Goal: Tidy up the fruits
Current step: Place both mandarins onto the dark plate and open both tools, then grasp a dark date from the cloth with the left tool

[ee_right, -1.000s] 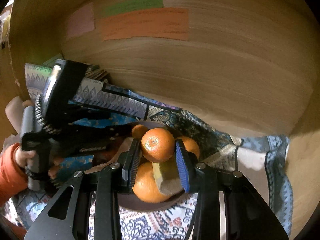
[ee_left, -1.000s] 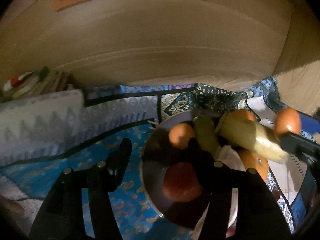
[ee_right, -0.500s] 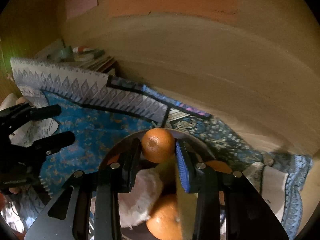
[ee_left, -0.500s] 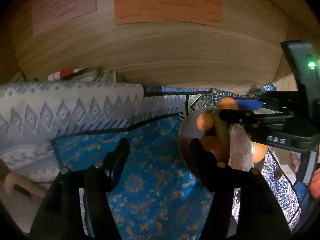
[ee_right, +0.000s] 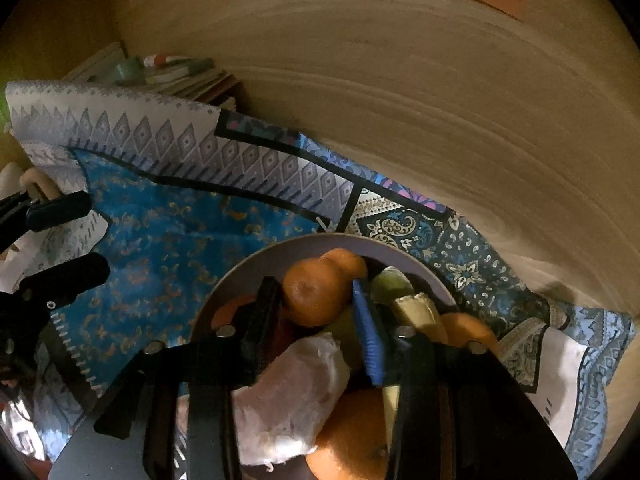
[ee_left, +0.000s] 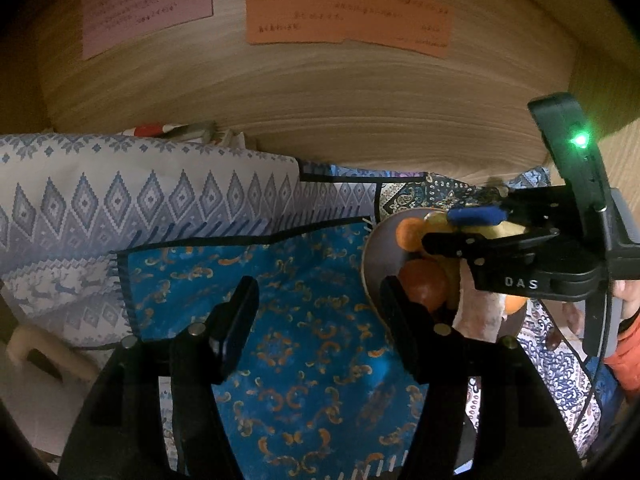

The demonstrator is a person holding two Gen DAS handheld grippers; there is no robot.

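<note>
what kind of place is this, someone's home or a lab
Probably a home desk nook: patterned cloths cover the surface, handwritten paper notes are stuck on the wood panel behind, and a plate holds fruit.

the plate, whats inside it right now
The plate holds several oranges, a pale banana, a greenish fruit and a whitish lump. The right tool covers the middle, so anything beneath stays hidden.

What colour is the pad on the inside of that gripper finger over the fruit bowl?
Bright blue, with fine ribs. The pad on the right gripper shows best in the right wrist view.
</note>
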